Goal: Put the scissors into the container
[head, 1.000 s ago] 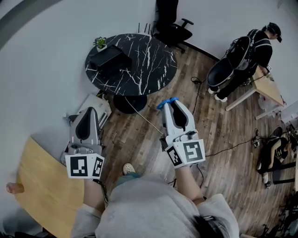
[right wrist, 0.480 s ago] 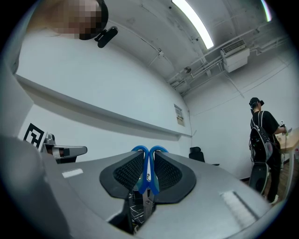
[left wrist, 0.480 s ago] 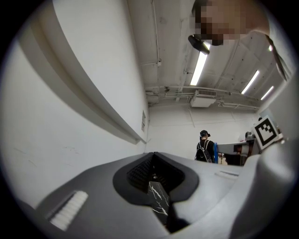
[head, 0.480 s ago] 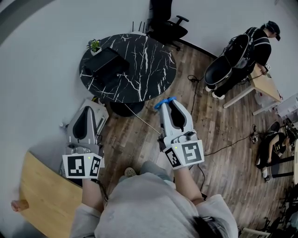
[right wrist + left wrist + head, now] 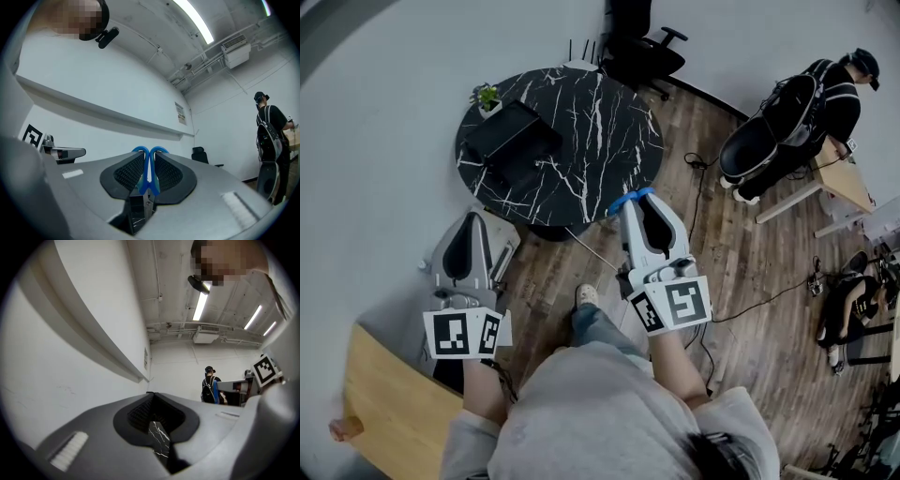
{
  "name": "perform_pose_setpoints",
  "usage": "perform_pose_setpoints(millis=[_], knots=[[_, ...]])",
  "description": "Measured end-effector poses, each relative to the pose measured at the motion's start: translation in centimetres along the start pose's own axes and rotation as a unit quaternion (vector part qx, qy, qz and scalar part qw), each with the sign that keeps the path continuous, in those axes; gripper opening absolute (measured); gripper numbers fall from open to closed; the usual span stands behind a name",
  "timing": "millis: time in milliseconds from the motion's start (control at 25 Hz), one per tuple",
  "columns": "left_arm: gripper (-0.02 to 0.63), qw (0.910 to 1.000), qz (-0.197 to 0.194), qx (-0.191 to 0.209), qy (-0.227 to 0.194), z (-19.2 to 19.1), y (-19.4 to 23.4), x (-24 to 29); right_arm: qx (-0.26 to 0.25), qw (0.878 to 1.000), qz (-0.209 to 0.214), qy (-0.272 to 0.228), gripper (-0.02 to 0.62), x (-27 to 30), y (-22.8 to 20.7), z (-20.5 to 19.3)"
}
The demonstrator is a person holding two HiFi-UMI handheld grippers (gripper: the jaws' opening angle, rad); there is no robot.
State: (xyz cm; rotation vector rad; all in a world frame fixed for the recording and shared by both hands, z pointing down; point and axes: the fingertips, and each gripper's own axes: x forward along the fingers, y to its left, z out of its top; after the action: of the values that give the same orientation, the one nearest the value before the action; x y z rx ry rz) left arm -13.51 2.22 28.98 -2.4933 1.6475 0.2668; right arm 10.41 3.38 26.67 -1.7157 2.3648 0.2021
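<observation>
The scissors [image 5: 138, 149] have blue handle loops that stick out past the tips of my right gripper [image 5: 149, 158], which is shut on them. In the head view this right gripper [image 5: 630, 202] hangs at the near edge of a round black marble table [image 5: 581, 141], with the scissors [image 5: 623, 200] at its tip. A black rectangular container [image 5: 512, 133] lies on the table's left side. My left gripper [image 5: 473, 218] is held left of the table, its jaws together and holding nothing. A sliver of marble shows below the left gripper [image 5: 152, 398].
A small potted plant [image 5: 487, 96] stands behind the container. A black office chair [image 5: 643, 45] is beyond the table. A person [image 5: 811, 103] stands at a desk on the right. Cables [image 5: 750, 300] run over the wooden floor. A wooden tabletop [image 5: 389, 412] is at the lower left.
The person carrying the grippers has stepped toward the round table. The right gripper with the scissors has reached the table's near edge. Both jaws stay as they were.
</observation>
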Motion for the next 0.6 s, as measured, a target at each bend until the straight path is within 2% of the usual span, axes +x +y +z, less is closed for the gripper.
perform_pose_setpoints(millis=[200,600], knots=[[0.060,0.9998,0.014,0.012,-0.003,-0.6,1.5,4.8,0.003,1.000,0.021,-0.011,0.074,5.7,-2.2,-0.5],[0.059,0.9969,0.073,0.028,-0.001,-1.4,4.0,11.8,0.025,0.996,0.080,-0.015,0.074,15.4,-6.1,-2.2]])
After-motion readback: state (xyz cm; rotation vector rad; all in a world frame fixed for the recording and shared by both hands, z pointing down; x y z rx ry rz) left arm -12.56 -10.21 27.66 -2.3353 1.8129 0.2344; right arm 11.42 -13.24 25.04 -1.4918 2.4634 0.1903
